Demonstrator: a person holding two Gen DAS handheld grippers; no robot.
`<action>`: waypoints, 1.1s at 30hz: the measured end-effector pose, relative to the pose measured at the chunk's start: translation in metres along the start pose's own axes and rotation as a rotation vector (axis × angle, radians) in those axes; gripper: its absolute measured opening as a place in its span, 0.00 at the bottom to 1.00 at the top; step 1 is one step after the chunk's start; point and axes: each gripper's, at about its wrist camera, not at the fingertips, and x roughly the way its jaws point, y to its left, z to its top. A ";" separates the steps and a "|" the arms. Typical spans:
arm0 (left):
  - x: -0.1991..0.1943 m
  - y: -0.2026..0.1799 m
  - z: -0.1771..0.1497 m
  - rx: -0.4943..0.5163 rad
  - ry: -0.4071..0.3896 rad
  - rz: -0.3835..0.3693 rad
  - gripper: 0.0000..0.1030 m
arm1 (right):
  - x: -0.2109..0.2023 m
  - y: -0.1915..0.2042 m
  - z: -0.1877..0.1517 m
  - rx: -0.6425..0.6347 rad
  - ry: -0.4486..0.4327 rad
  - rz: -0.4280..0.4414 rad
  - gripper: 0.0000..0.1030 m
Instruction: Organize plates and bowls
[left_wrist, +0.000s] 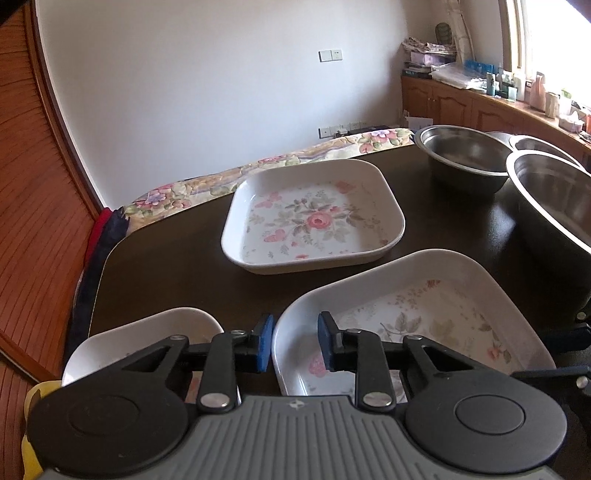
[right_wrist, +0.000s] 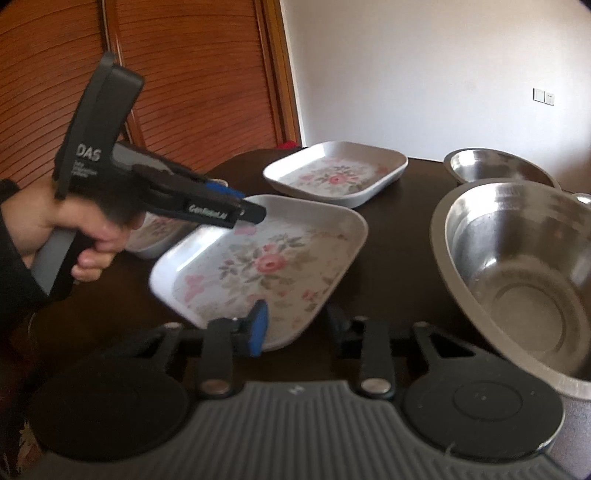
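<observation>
Three white square plates with a pink rose print sit on a dark table. The near plate (left_wrist: 424, 314) (right_wrist: 266, 266) is between both grippers. My left gripper (left_wrist: 295, 341) is open, its fingers straddling this plate's left rim; it also shows in the right wrist view (right_wrist: 236, 206). My right gripper (right_wrist: 297, 325) is open with the plate's near edge between its fingers, and the plate looks tilted. A second plate (left_wrist: 314, 214) (right_wrist: 336, 173) lies farther back. A third plate (left_wrist: 147, 332) is at my left, mostly hidden.
Steel bowls stand at the right: a large one (left_wrist: 554, 199) (right_wrist: 524, 280) and a smaller one (left_wrist: 465, 155) (right_wrist: 498, 166) behind it. A wooden slatted door (right_wrist: 184, 74) is at the left, a flowered bedspread (left_wrist: 258, 166) beyond the table edge.
</observation>
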 end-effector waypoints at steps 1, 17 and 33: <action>0.000 -0.001 -0.001 0.001 -0.003 0.009 0.46 | 0.000 -0.001 0.000 0.001 -0.001 -0.002 0.28; -0.052 -0.009 -0.012 -0.057 -0.137 0.017 0.40 | -0.010 -0.008 -0.002 0.052 -0.061 -0.054 0.11; -0.122 -0.030 -0.014 -0.053 -0.247 0.036 0.41 | -0.047 -0.001 -0.002 0.062 -0.152 -0.051 0.08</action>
